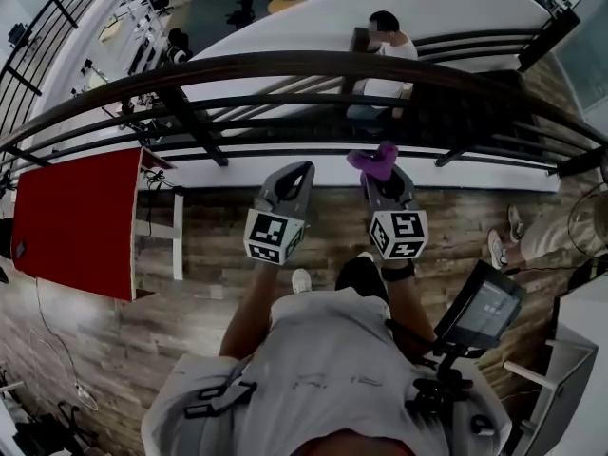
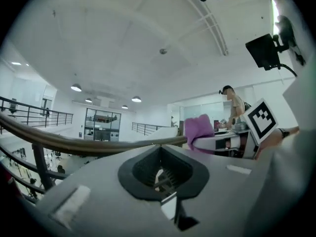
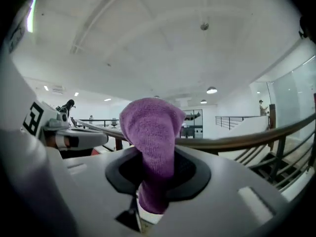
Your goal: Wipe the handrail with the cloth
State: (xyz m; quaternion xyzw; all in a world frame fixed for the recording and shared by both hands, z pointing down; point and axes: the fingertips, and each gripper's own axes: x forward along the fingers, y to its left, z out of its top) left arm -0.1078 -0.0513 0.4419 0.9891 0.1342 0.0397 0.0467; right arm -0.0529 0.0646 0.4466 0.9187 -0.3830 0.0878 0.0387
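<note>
A dark curved handrail (image 1: 285, 65) tops the railing in front of me. In the head view both grippers are raised side by side just short of it. My right gripper (image 1: 383, 171) is shut on a purple cloth (image 1: 373, 161), which sticks out past its tips towards the rail. In the right gripper view the cloth (image 3: 152, 142) stands up between the jaws, with the handrail (image 3: 237, 139) behind it. My left gripper (image 1: 300, 169) holds nothing and its jaws meet at the tip. The left gripper view shows the handrail (image 2: 74, 143) ahead and the cloth (image 2: 199, 129) to the right.
Lower bars of the railing (image 1: 285, 126) run under the handrail, over an open drop. A person (image 1: 385, 46) sits on the level below. A red panel (image 1: 76, 221) lies at the left and a screen on a stand (image 1: 480, 312) at my right. Another person's feet (image 1: 508, 236) show at the right.
</note>
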